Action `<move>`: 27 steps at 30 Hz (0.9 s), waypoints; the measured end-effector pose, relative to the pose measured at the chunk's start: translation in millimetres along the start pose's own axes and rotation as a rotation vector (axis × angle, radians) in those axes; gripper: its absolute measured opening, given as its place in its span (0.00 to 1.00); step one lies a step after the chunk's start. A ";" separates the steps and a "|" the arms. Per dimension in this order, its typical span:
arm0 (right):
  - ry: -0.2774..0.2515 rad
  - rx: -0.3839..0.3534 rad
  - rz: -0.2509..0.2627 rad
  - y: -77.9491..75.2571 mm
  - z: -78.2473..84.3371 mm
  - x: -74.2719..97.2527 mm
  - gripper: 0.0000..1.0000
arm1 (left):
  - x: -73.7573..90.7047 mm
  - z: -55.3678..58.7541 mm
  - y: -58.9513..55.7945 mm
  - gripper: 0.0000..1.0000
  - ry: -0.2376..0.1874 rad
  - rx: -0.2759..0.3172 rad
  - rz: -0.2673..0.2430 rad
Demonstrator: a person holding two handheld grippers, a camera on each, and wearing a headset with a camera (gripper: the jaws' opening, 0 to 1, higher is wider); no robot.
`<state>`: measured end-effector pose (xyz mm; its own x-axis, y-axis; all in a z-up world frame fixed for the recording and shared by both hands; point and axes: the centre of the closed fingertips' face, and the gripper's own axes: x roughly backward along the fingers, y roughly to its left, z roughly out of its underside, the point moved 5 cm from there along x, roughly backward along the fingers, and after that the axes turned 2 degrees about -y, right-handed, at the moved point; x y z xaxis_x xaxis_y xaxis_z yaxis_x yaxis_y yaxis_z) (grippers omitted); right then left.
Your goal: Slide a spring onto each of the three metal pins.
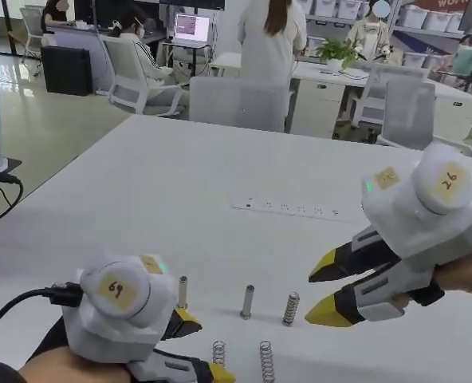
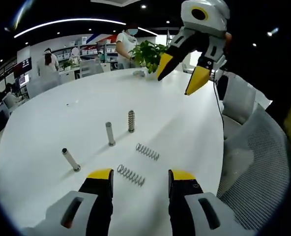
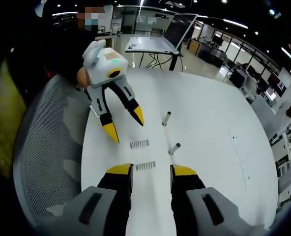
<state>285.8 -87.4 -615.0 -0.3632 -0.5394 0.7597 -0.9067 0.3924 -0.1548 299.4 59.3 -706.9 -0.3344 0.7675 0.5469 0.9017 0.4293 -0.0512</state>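
Three upright metal pins stand in a row on the white table (image 1: 220,199): a bare pin (image 1: 182,292), a bare pin (image 1: 247,302), and a pin with a spring around it (image 1: 291,309). Two loose springs (image 1: 218,352) (image 1: 266,361) lie flat in front of them. My left gripper (image 1: 214,349) is low at the near edge, open, with one loose spring (image 2: 130,174) just ahead of its tips. The other spring (image 2: 147,151) lies farther on. My right gripper (image 1: 310,297) hovers open and holds nothing, just right of the sprung pin (image 2: 131,121).
A white power strip (image 1: 292,210) lies farther back on the table. Grey office chairs (image 1: 237,102) stand at the far edge, with people and desks beyond. A mesh chair (image 3: 42,147) is close to the table's near side. A black cable (image 1: 13,307) runs from my left gripper.
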 end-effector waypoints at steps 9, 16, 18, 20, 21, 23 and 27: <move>-0.004 0.001 0.005 -1.4 -0.4 1.3 0.28 | -23.2 9.1 -0.2 0.38 0.057 -0.023 -0.065; -0.012 0.000 0.002 -0.5 -1.5 0.8 0.28 | -31.8 11.6 2.0 0.36 0.057 -0.073 -0.122; -0.015 -0.002 0.000 0.1 -1.8 0.2 0.28 | -33.8 10.8 3.1 0.34 0.054 -0.073 -0.131; -0.015 0.000 -0.001 0.9 -1.8 -0.3 0.28 | -37.4 11.8 2.7 0.34 0.060 -0.067 -0.134; -0.016 -0.002 -0.002 1.4 -1.9 -0.5 0.28 | -38.2 12.5 1.9 0.34 0.060 -0.069 -0.135; -0.018 -0.002 -0.003 1.9 -1.7 -0.3 0.28 | -39.8 15.4 0.5 0.33 0.070 -0.088 -0.138; -0.021 -0.004 -0.003 2.0 -1.2 0.5 0.28 | -39.9 19.2 1.6 0.31 0.077 -0.102 -0.142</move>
<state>284.1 -85.9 -614.2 -0.3652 -0.5560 0.7467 -0.9069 0.3937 -0.1504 308.9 38.5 -744.9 -0.4419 0.6621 0.6053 0.8712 0.4775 0.1137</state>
